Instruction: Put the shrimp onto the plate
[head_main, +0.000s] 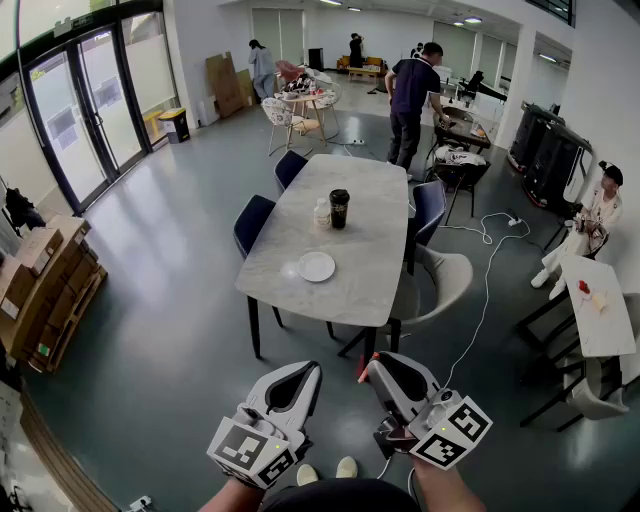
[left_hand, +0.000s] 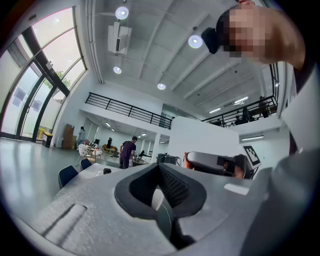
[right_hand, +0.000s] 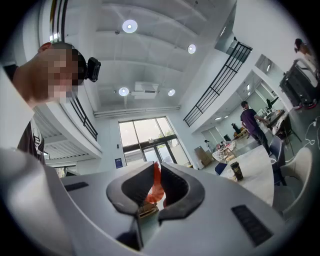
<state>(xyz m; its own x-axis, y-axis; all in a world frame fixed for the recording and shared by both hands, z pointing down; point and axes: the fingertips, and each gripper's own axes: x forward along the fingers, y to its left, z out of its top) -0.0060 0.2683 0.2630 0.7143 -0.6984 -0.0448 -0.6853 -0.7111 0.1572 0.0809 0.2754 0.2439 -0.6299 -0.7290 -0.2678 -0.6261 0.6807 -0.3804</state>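
My right gripper (head_main: 368, 366) (right_hand: 156, 165) is held low in front of me, short of the table, shut on an orange-red shrimp (right_hand: 155, 188). The shrimp's tip (head_main: 361, 370) pokes out between the jaws. My left gripper (head_main: 305, 368) (left_hand: 159, 166) is beside it on the left, jaws together with nothing held. A round white plate (head_main: 316, 266) lies near the closest end of the long grey table (head_main: 362, 190), well ahead of both grippers.
A dark coffee cup (head_main: 339, 208) and a small bottle (head_main: 322, 212) stand mid-table behind the plate. Blue and beige chairs (head_main: 252, 225) ring the table. A white cable (head_main: 487, 290) runs over the floor at right. A person (head_main: 410, 95) stands beyond the far end.
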